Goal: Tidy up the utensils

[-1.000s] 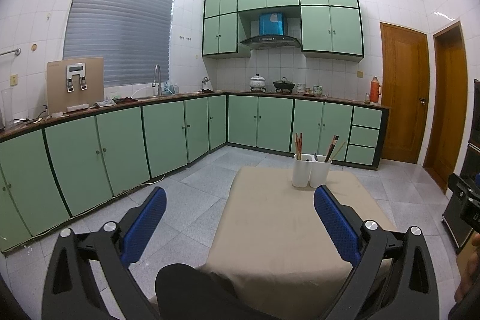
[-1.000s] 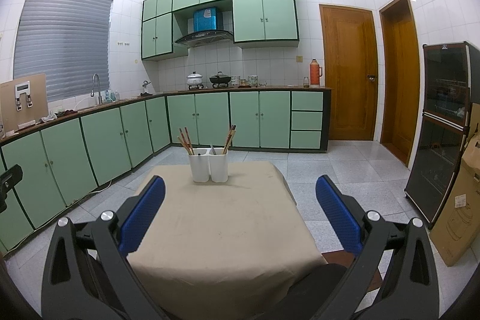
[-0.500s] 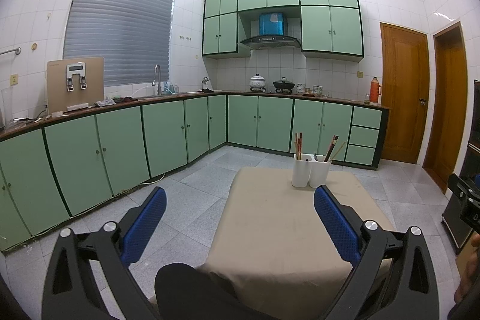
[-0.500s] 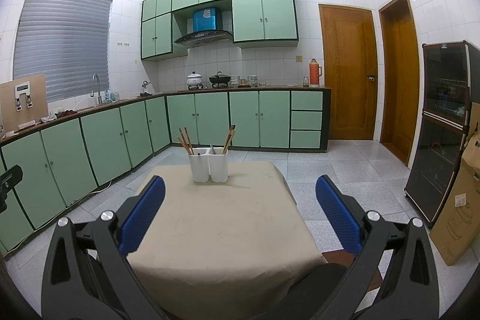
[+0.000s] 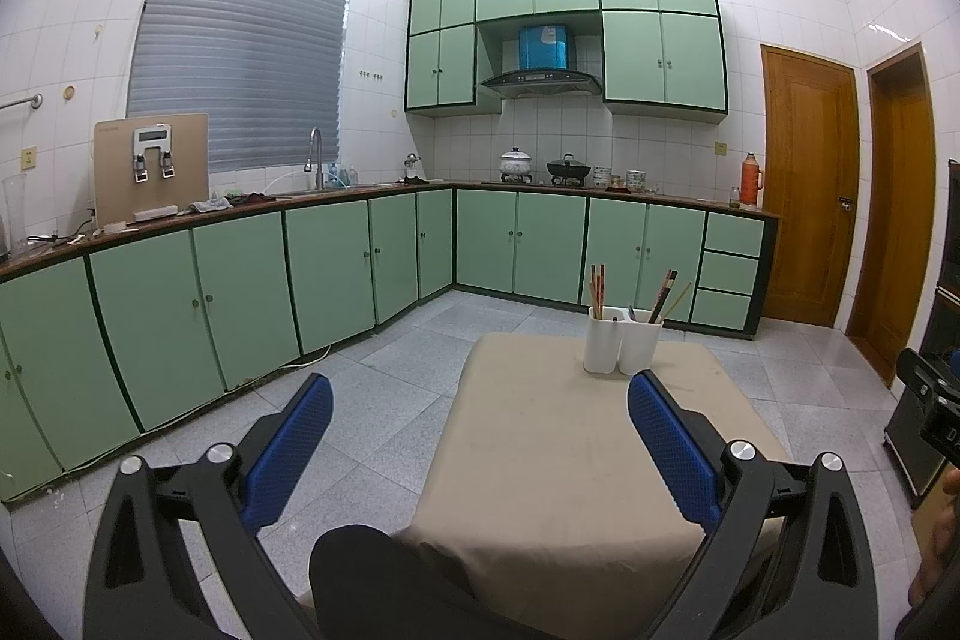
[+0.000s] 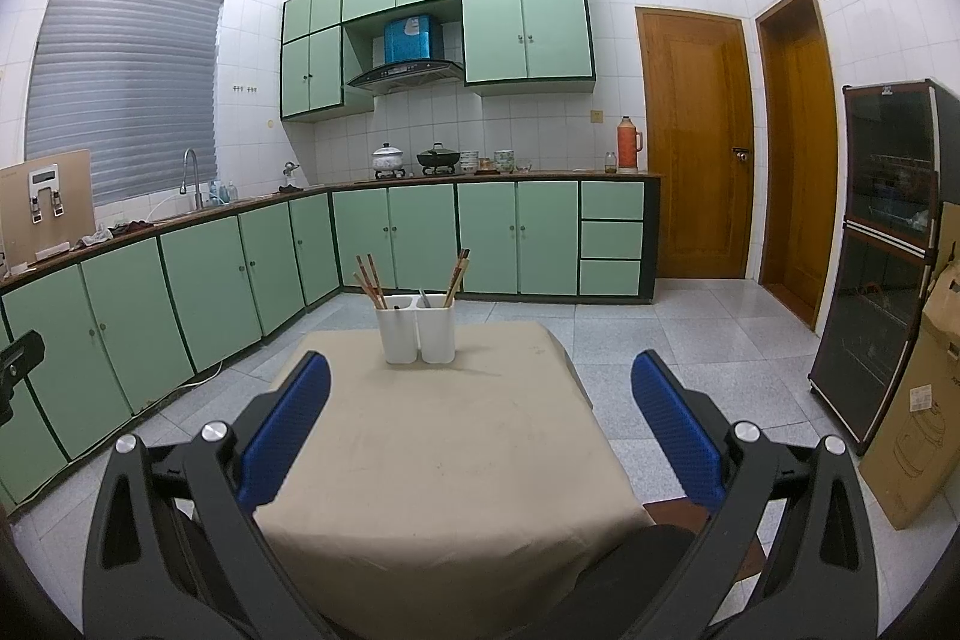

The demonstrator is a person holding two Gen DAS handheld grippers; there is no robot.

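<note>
A white two-compartment utensil holder (image 5: pixel 622 340) stands at the far end of a small table with a beige cloth (image 5: pixel 576 454). It also shows in the right wrist view (image 6: pixel 415 328). Red-brown chopsticks (image 6: pixel 371 279) lean in its left compartment. Darker chopsticks (image 6: pixel 457 274) and a grey utensil handle stand in the right compartment. My left gripper (image 5: pixel 480 400) is open and empty, held near the table's near left corner. My right gripper (image 6: pixel 480 394) is open and empty over the table's near end.
Green cabinets (image 5: pixel 336 268) line the left and far walls, with a sink, pots and a red thermos (image 6: pixel 627 145) on the counter. A dark glass cabinet (image 6: pixel 882 256) and a cardboard box (image 6: pixel 918 424) stand at the right. Tiled floor surrounds the table.
</note>
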